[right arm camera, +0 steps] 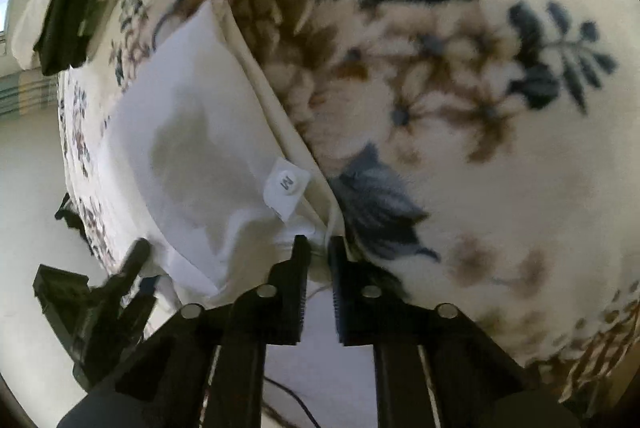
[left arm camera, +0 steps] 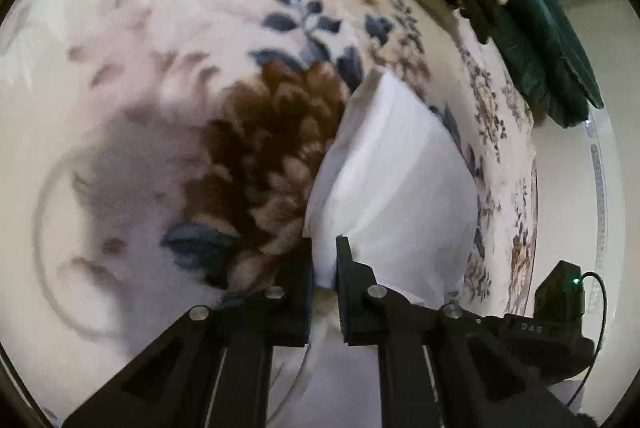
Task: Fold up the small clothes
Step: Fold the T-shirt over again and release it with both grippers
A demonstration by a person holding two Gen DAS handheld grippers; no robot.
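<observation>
Cream floral blanket [left arm camera: 168, 39] spreading under everything, brown and blue flowers showing. White garment [left arm camera: 400, 179] lying folded on blanket, near its edge, size tag [right arm camera: 286, 185] reading M. Dark green cloth [left arm camera: 548, 55] sitting at far edge. Left gripper [left arm camera: 325, 264] pinching garment's near corner between narrowed jaws. Right gripper [right arm camera: 319, 260] clamping cream hem [right arm camera: 276, 99], jaws nearly together.
</observation>
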